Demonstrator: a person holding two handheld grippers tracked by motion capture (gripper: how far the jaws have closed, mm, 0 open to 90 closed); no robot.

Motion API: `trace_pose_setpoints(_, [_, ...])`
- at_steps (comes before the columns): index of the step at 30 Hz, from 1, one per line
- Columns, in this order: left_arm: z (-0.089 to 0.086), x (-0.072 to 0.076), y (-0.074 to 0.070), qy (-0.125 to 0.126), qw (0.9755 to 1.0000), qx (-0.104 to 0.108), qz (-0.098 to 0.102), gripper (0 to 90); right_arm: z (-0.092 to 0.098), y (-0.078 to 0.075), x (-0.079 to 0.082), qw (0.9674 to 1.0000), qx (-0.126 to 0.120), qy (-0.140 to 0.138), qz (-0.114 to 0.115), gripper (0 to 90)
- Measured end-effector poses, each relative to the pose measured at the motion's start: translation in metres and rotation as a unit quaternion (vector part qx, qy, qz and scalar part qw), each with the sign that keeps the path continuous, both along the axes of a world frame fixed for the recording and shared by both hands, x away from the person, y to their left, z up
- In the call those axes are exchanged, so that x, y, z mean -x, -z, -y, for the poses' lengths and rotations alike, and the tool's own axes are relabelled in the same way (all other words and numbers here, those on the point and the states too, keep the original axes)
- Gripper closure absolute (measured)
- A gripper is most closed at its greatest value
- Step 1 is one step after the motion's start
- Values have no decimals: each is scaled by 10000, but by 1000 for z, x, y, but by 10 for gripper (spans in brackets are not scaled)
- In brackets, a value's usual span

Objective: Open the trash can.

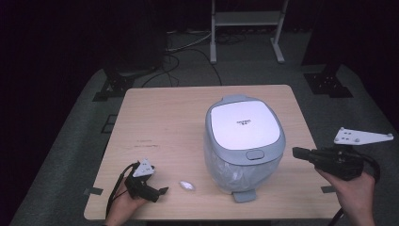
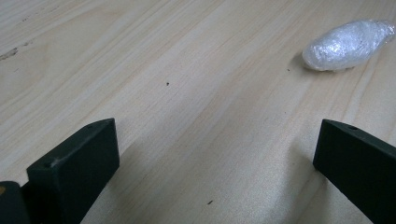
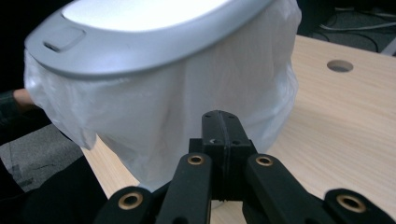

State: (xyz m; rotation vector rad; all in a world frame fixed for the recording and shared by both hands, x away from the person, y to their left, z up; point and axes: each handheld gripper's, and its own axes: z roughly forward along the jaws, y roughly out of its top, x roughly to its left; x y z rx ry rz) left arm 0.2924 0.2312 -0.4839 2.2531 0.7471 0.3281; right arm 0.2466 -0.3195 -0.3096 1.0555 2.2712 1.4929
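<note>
Wooden table (image 1: 169,113) holds one lidded bin (image 1: 244,141) right of centre and one foil wad (image 1: 187,185) near-left; lid text's unreadable. Left gripper (image 1: 162,190) gapes empty beside the wad; right gripper (image 1: 297,153) is closed, empty.

I see matt pale wood on the table (image 1: 164,117), a smooth plastic bin lid (image 1: 243,125), and a crinkly glossy wrapped wad (image 2: 348,44) beside it.

high view: above the desk's (image 1: 155,113) near edge, facing forward and down, far | left gripper view: low over the desktop, close – shares the wrapped wad (image 2: 348,45) | right gripper view: close, level – shares the lidded bin (image 3: 154,60)
</note>
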Motion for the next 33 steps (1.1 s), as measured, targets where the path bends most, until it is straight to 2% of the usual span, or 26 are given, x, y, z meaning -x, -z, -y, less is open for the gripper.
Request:
trace_pose_setpoints(5, [0, 0, 0, 1, 10000, -2, 3, 0, 0, -13, 1, 9998, -83, -79, 146, 900])
trace_pose_setpoints(17, [0, 0, 0, 0, 10000, 0, 0, 0, -2, -27, 6, 9986, -324, -269, 318, 900])
trace_pose_setpoints(25, [0, 0, 0, 1, 10000, -2, 3, 0, -13, -38, 7, 9967, -424, -525, 441, 900])
trace_pose_setpoints(33, [0, 0, 0, 0, 10000, -1, 0, 0, -29, -49, 6, 9935, -531, -826, 574, 900])
